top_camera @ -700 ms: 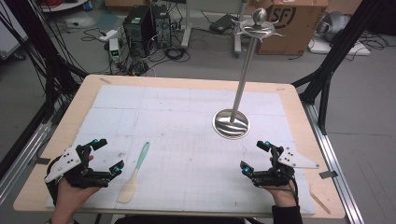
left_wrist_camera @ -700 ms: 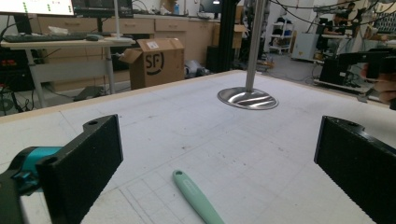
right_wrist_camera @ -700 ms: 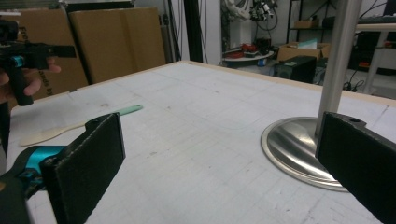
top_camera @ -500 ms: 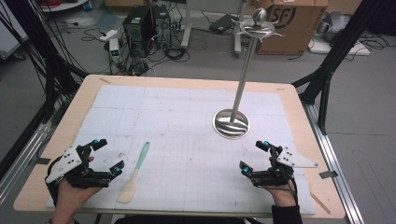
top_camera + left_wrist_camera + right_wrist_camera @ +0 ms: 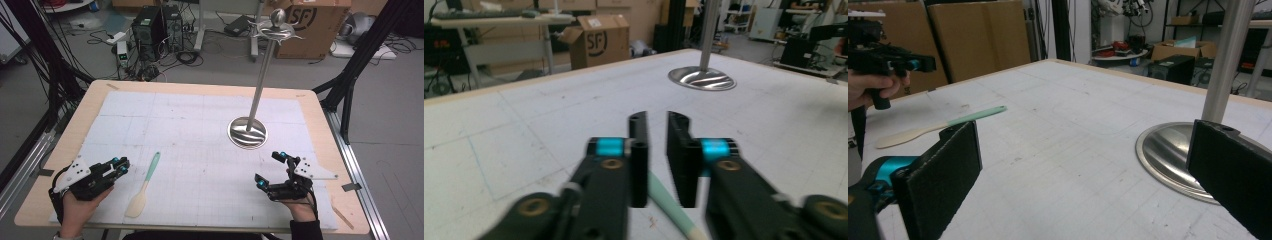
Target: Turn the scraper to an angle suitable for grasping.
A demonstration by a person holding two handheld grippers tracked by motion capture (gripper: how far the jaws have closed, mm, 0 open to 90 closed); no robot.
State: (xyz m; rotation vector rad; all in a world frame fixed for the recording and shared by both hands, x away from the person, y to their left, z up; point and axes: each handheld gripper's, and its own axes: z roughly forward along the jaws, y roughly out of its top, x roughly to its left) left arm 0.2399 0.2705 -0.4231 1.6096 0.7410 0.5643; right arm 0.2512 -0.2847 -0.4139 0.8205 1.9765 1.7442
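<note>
- While both hands rest at the near edge of the table [image 5: 210, 87], the spatula [image 5: 143, 186] lies flat on the white mat [image 5: 200, 125], near-left, just right of the left gripper [image 5: 120, 166].
- Spatula: pale wooden blade toward the person, mint-green handle pointing away, a bit tilted to the right; nothing grips it.
- Left gripper: jaws drawn nearly together w/ a narrow gap, nothing between them. In the left gripper view the left gripper [image 5: 657, 135] sits over the green handle [image 5: 669, 207], which runs on the mat below the jaws; can't tell if it touches.
- Right gripper [image 5: 272, 167]: near-right, jaws spread wide, nothing held. In the right gripper view its pads [image 5: 948, 170] frame bare mat.
- Metal stand [image 5: 248, 132]: round shiny base on the mat, right of centre, just beyond the right gripper; upright pole rises to a hooked top w/ knob.
- Stand & spatula are well apart.
- Right gripper view also shows the spatula [image 5: 938, 127] far left, w/ the left hand [image 5: 870, 87] beyond it.
</note>
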